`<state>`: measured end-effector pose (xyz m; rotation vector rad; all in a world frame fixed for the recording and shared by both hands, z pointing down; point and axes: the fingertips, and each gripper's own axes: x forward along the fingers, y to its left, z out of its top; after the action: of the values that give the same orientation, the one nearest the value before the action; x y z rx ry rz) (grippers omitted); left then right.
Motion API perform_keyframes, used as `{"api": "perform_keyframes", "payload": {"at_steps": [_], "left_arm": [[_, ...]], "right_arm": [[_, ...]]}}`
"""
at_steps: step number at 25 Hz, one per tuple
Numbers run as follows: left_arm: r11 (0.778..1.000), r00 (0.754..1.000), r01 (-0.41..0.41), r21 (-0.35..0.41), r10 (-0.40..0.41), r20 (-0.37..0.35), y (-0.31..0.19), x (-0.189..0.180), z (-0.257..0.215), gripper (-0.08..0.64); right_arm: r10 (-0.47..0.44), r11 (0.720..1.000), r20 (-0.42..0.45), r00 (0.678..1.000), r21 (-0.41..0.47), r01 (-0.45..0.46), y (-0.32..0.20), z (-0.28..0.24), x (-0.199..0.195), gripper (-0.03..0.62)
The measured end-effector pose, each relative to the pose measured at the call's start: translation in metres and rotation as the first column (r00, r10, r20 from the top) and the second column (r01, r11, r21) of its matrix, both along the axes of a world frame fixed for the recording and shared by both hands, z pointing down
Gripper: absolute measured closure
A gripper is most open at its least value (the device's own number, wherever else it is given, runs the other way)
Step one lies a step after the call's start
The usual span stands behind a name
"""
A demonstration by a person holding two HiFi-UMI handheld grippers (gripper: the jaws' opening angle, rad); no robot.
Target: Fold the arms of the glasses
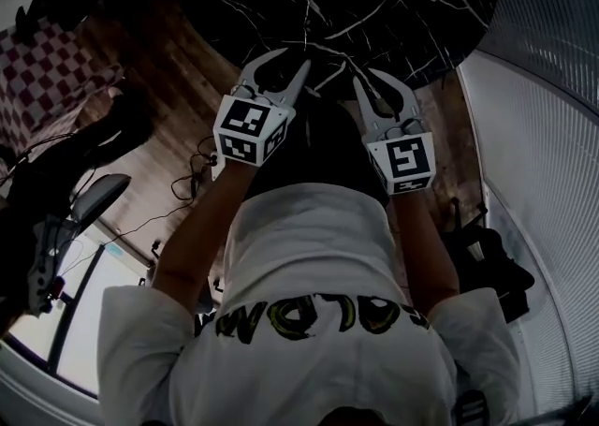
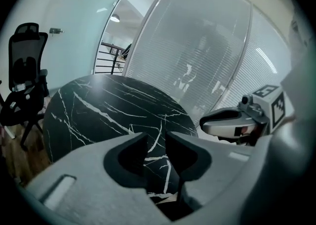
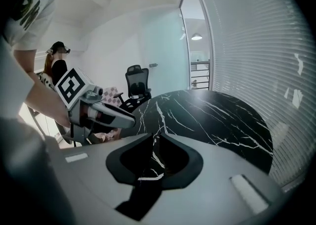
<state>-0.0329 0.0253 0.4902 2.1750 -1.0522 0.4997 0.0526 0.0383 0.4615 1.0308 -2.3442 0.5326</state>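
Step in hand, as judged: approach, before any grasp.
- Left gripper (image 1: 290,64), centre-left of head view: jaws apart, nothing between.
- Right gripper (image 1: 367,80), centre-right: jaws narrowly apart, empty.
- Black marble counter (image 1: 402,3): top of frame.
- Glasses: visible in no view.

Next move likely calls for locating them, steadying the frame, then pinching one arm.

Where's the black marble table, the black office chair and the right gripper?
black marble table (image 2: 98,105), left gripper view, on its bare top.
black office chair (image 2: 24,66), left gripper view, on its backrest.
right gripper (image 1: 361,79), head view, midway between its jaw tips.
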Motion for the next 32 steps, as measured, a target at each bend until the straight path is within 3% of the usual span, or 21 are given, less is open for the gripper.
{"api": "perform_keyframes", "payload": {"at_steps": [12,32], "left_arm": [[0.996,0.999,0.052,-0.079,-0.05,0.017,-0.005,-0.004,0.067,0.411],[0.999,0.999,0.037,-0.02,-0.037,-0.009,-0.038,0.009,0.092,0.403]], "right_arm": [[-0.023,0.99,-0.03,0.999,-0.14,0.018,0.015,0.083,-0.001,0.476],[-0.022,0.968,-0.063,0.998,-0.25,0.006,0.018,0.146,0.001,0.448]]}}
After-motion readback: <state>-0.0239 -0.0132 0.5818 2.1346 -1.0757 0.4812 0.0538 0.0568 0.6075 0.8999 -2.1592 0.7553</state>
